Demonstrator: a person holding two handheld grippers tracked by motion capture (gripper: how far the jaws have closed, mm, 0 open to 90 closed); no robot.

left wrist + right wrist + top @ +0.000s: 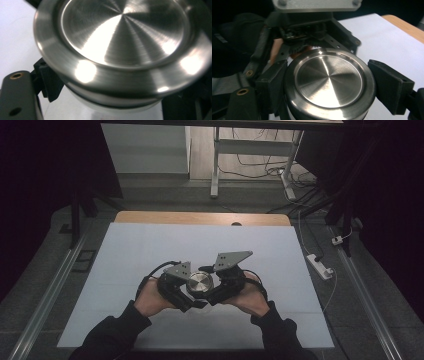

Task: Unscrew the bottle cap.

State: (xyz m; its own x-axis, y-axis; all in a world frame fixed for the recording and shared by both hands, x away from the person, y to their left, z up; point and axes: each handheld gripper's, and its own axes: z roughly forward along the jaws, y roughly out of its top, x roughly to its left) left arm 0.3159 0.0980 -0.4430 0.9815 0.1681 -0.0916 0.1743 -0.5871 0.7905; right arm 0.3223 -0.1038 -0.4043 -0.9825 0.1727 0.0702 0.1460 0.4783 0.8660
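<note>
1. Person's forearms, dark sleeves: enter at 6 o'clock of the high view; hands meet just below the table's middle.

2. Left gripper (192, 301): at 9 o'clock of the jar, jaws drawn in as far as they go, pinching the jar body below the lid. In the left gripper view one black pad (51, 83) sits against the pale wall just under the lid's rim. Judged role: anchor.

3. Right gripper (214, 295): at 3 o'clock of the jar, jaws pressed onto the lid's edge from two opposite sides; its two pads, one (273, 81) at 9 o'clock and one at 3 o'clock of the lid, touch the metal in the right gripper view.

4. Jar with brushed steel lid (329, 82): held between both grippers, lid up and slightly tilted; whether it rests on the table cannot be told.

5. Step in hand, as judged: twisting the lid. Advice: keep the left grip firm and still, turn the right wrist about the lid's centre, keep the pads level on the rim so they do not slide off the smooth metal.

6. White table sheet (150, 255): bare, from 9 to 3 o'clock beyond the hands.

7. Wooden table edge (200, 218): 12 o'clock.
</note>
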